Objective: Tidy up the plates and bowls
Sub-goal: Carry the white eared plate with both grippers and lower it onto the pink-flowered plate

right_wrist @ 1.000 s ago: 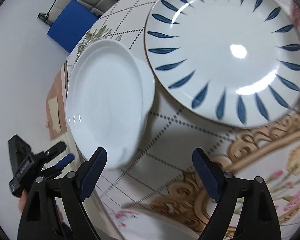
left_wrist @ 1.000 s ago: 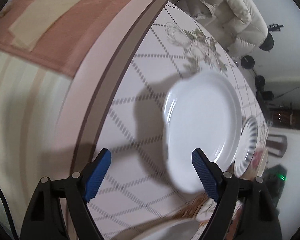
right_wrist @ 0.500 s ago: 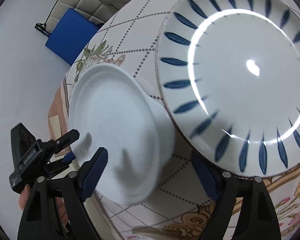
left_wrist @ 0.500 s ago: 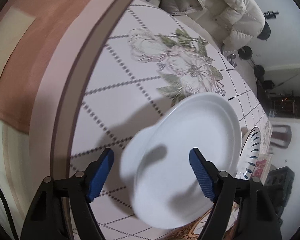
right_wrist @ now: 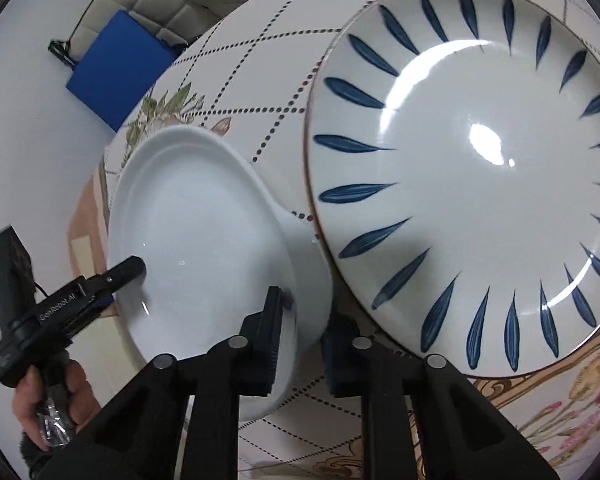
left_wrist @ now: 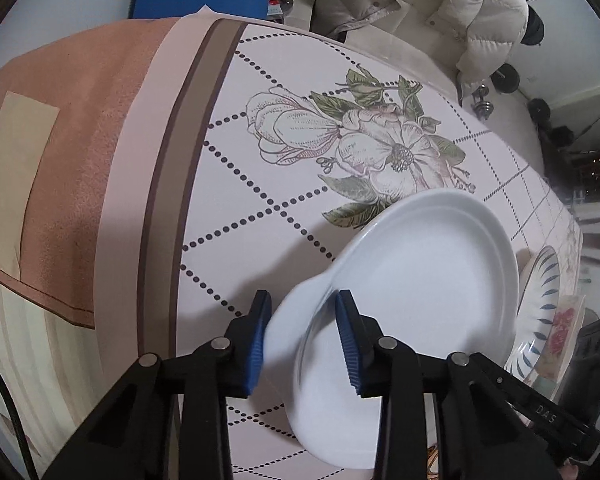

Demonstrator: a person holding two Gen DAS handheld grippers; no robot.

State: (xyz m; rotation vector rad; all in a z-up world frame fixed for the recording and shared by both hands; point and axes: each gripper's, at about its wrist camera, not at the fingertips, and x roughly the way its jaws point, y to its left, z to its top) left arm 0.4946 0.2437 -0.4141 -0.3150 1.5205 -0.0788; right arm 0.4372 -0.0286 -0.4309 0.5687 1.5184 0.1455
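Both grippers, left [left_wrist: 302, 336] and right [right_wrist: 300, 340], clamp jaws on white plate [left_wrist: 420, 272], blue-leaf plate [right_wrist: 480, 168] touching.

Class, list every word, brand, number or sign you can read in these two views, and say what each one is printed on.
"DAS": on the black body of the right gripper, seen low at the right of the left wrist view.
"GenRobot.AI": on the black body of the left gripper, seen in the right wrist view; small, so the reading is not certain.
White plate, blue-leaf plate, tablecloth: no writing.
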